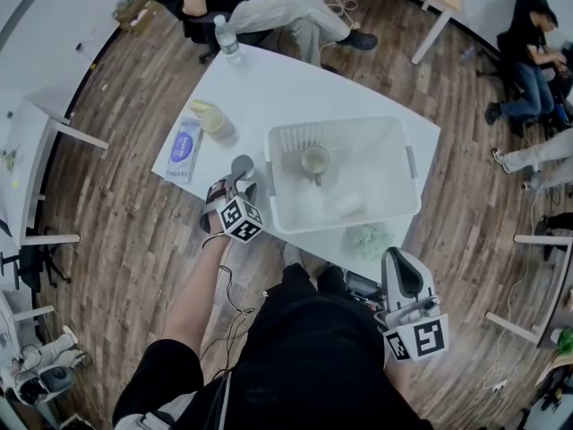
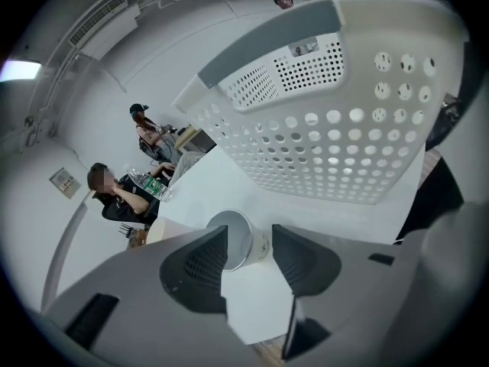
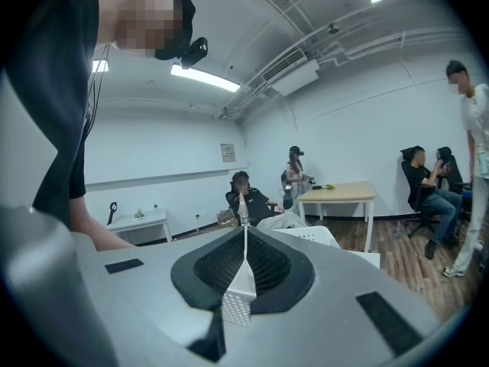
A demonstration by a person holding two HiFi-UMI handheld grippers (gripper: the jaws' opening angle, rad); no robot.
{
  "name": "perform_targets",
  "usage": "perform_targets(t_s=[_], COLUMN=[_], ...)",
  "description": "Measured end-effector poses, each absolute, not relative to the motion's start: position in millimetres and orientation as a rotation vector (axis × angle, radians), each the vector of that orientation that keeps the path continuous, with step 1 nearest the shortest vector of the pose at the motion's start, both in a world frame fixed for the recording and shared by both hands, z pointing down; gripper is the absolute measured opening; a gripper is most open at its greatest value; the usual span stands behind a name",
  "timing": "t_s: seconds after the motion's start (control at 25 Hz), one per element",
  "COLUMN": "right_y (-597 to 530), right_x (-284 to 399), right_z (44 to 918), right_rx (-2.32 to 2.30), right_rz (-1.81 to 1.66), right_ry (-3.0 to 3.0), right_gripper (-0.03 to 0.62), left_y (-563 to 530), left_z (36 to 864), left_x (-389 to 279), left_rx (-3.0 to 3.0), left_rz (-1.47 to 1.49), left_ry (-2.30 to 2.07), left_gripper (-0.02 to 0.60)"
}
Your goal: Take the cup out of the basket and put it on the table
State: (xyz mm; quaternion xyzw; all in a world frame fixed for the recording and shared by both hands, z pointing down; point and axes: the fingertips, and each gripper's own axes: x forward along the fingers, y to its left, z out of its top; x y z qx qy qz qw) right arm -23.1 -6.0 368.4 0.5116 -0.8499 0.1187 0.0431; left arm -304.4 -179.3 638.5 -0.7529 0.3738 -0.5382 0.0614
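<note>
A grey-white paper cup (image 1: 242,166) stands on the white table (image 1: 286,88) just left of the white perforated basket (image 1: 340,125). My left gripper (image 1: 240,179) points down at it. In the left gripper view the cup (image 2: 238,241) sits between the jaws of the left gripper (image 2: 249,234), which stand apart and do not squeeze it. A second, pale green cup (image 1: 314,161) rests inside the basket. My right gripper (image 1: 398,262) is held near my body off the table's near edge, with its jaws shut on nothing (image 3: 244,239).
On the table's left are a yellow-green cup (image 1: 210,116), a blue-white packet (image 1: 185,148) and a water bottle (image 1: 226,38). A crumpled green item (image 1: 369,237) lies in front of the basket. A seated person (image 1: 260,3) is at the far edge.
</note>
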Motion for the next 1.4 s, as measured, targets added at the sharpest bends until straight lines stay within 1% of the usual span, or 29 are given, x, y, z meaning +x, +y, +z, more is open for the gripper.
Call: perform_targets(t_s=[0.32,0.44,0.6,0.68,0.8,0.96,1.2,1.4], right_y=[-2,-1,1,1,2,1,4,9], right_x=[-18,-13,-6,-4,-2,0,1,-1], right_z=[367,365,366,365,364,362,363,360], right_rx=[1.547,1.548,1.545,1.540,1.533,1.517,1.502,1.489], right_rz=[0.362,0.360,0.355,0.352,0.348,0.338,0.333,0.330], right_ry=[-2.630,-2.641,-2.657,-2.667,-2.679,-2.695,-2.715,-2.723], right_gripper=[0.028,0.028,0.028,0.028,0.028,0.028,0.028,0.028], left_y=[-169,-164,-158,-155,-143,-118,-72,-42], left_z=[603,575,515,477,420,370,349,353], left_x=[-321,-318,-310,-301,-273,-216,-127,-89], left_rx=[-2.293,-2.335,-2.409,-2.432,-2.554,-2.720,-2.923,-3.058], left_rz=[-1.542,-1.441,-1.180,-1.009,-0.692,-0.419,-0.230,-0.208], left_ry=[1.299,1.381,1.547,1.597,1.617,1.485,1.195,1.056], left_gripper=[0.190,0.189,0.132,0.080,0.029,0.009,0.009,0.009])
